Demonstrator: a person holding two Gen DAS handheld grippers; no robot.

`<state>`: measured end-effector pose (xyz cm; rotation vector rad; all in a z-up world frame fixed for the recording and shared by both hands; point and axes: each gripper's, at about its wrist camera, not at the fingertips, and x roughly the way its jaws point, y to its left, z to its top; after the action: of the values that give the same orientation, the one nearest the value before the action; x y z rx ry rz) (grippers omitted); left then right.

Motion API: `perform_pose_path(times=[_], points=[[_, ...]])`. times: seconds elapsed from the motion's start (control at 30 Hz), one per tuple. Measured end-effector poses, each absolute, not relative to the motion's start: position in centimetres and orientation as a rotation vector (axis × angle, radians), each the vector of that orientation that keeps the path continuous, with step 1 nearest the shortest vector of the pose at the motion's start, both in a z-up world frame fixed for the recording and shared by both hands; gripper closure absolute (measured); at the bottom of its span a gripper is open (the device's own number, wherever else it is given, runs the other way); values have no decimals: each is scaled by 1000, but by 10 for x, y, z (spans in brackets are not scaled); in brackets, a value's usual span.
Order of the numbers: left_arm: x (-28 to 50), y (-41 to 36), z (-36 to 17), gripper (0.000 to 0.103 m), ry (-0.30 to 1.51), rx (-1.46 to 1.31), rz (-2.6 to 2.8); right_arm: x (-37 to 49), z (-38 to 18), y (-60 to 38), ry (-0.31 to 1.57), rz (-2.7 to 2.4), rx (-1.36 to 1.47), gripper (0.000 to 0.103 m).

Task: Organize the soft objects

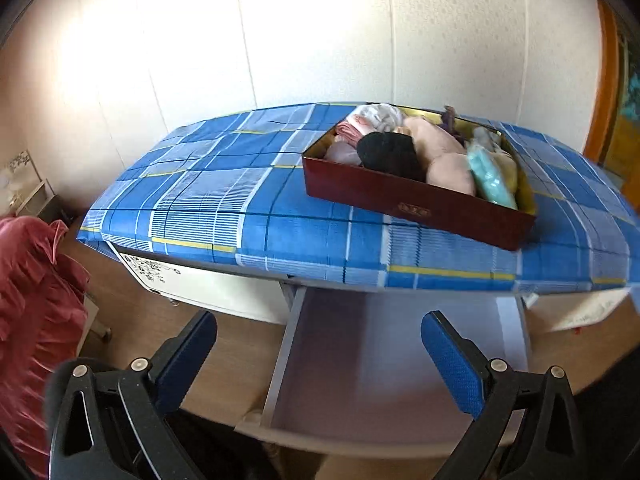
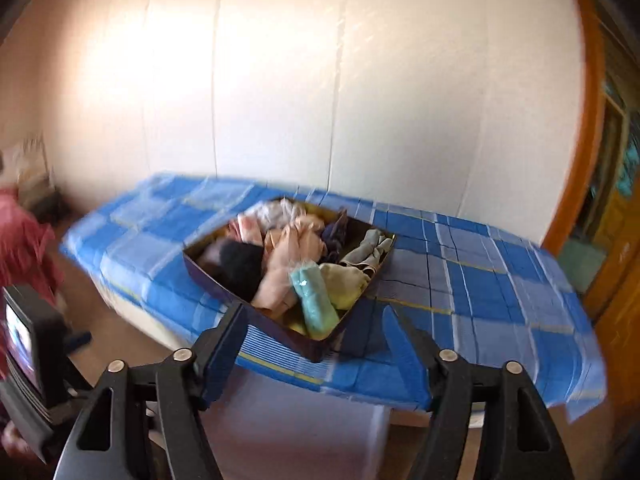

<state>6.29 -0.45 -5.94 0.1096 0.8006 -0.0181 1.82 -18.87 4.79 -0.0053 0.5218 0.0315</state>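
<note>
Soft items [image 1: 424, 152] fill box [image 1: 420, 204] on blue plaid table [image 1: 224, 200]; white wall; both hand-held grippers agape, empty.

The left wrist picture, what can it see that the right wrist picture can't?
Only the left wrist view shows the open drawer clearly, pulled out under the table edge and looking bare inside, plus the white cabinet front with a flower pattern.

Only the right wrist view shows a grey-green cloth at the box's far corner and a dark device with a small screen at the left edge.

Both show the dark red box of soft things on the blue checked cloth, with a black bundle and a mint-green one. Each view's own gripper is open and empty.
</note>
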Motion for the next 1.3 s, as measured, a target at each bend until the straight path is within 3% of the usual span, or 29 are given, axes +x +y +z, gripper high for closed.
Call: perform_pose_path(times=[0.2, 0.6, 1.3], points=[[33, -1, -27, 0, 823, 100, -43, -8, 35, -188, 636, -23, 149, 21], [-6, -5, 12, 0, 840, 59, -23, -65, 33, -184, 642, -99, 195, 21], [-25, -9, 26, 0, 826, 54, -26, -76, 24, -185, 696, -220, 172, 21]])
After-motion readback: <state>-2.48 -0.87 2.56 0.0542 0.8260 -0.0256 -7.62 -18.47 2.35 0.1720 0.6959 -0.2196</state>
